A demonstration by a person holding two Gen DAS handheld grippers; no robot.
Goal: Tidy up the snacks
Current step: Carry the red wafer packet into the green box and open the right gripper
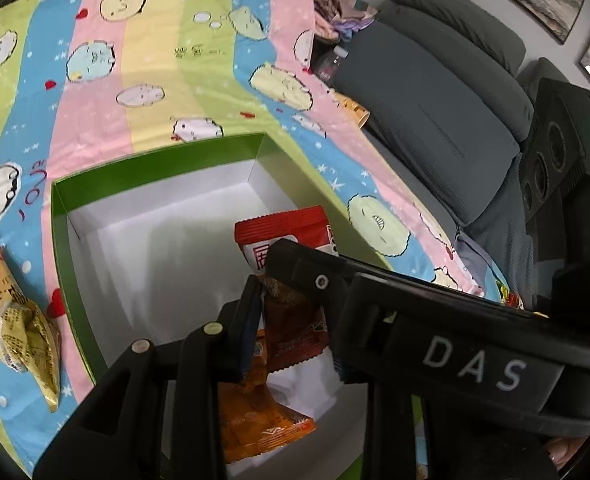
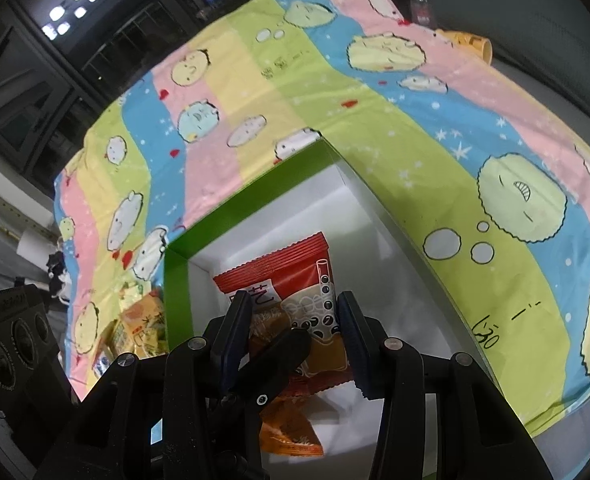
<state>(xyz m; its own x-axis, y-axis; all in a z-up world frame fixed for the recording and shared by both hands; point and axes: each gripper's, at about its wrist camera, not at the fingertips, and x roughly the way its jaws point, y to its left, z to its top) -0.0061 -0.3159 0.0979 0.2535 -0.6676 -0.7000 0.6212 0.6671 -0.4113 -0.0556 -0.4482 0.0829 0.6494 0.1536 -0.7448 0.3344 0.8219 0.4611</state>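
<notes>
Your right gripper [image 1: 435,320] hides your left gripper's second finger, so its grip reads uncertain. Orange packet [image 1: 255,420]: partly covered. Box [image 1: 61,240]: near wall cut off. Red packet [image 2: 279,280]: lower print hidden.

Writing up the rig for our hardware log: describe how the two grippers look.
Both are matte black plastic. The left gripper and right gripper have flat dark-blue-padded fingers on linkage arms with round silver pivot pins. One body carries white "DAS" lettering. No cables or sleeves visible.
</notes>
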